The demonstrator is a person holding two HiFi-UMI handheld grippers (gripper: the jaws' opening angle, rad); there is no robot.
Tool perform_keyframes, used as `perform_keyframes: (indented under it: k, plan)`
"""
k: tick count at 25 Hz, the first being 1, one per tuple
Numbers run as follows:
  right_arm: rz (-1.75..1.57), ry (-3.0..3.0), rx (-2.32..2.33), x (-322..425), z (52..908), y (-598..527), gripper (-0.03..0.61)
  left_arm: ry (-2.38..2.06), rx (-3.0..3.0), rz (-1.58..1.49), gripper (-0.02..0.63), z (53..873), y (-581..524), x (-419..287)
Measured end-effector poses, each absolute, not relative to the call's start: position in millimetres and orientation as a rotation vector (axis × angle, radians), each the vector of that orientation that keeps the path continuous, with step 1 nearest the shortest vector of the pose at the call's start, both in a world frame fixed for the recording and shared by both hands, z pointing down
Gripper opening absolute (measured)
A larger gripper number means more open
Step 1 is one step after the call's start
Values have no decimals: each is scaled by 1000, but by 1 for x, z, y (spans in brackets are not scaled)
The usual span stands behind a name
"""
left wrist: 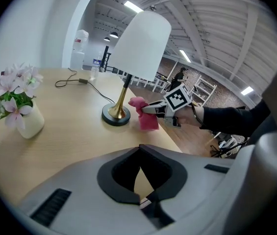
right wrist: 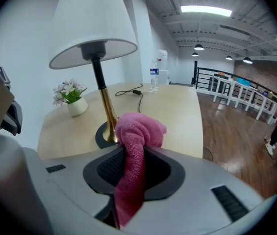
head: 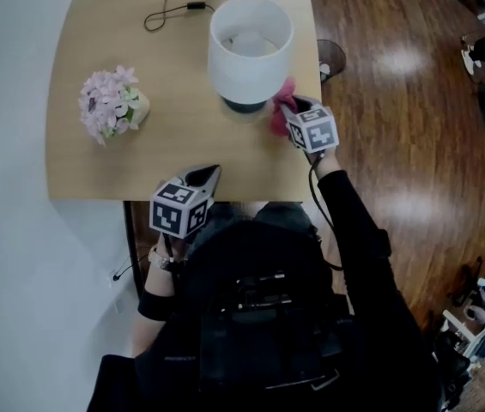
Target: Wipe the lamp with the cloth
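Left gripper (head: 205,176) is over the near edge of the table (head: 96,174), jaws together with nothing between them. Right gripper (head: 288,107) is clamped on the pink cloth (head: 276,118), which hangs just right of the dark base of the lamp (head: 251,45); contact cannot be confirmed. A flower pot (head: 112,103) stands well left of the lamp, clear of both grippers. A black cable (head: 172,9) lies at the far side. The table is light wood. Dark wooden floor (head: 397,101) lies to the right.

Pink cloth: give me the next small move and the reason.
Probably ease the right gripper forward until the pink cloth clamped in it meets the brass lamp stem; the cloth sits just short of the stem, seemingly not touching.
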State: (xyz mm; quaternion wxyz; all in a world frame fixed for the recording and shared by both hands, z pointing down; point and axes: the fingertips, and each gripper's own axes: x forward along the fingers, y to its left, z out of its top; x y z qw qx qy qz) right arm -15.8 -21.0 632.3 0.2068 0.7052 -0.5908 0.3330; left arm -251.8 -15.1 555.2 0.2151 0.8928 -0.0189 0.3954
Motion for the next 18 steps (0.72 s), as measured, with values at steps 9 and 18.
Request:
perform_keyframes:
  k: [9, 18]
  plan:
    - [732, -1908, 1667, 11, 626, -98, 94, -251, 2419, 1119, -8, 552, 5, -235]
    - [772, -2023, 1518, -14, 664, -110, 94, -344, 2357, 1117, -8, 567, 20, -232]
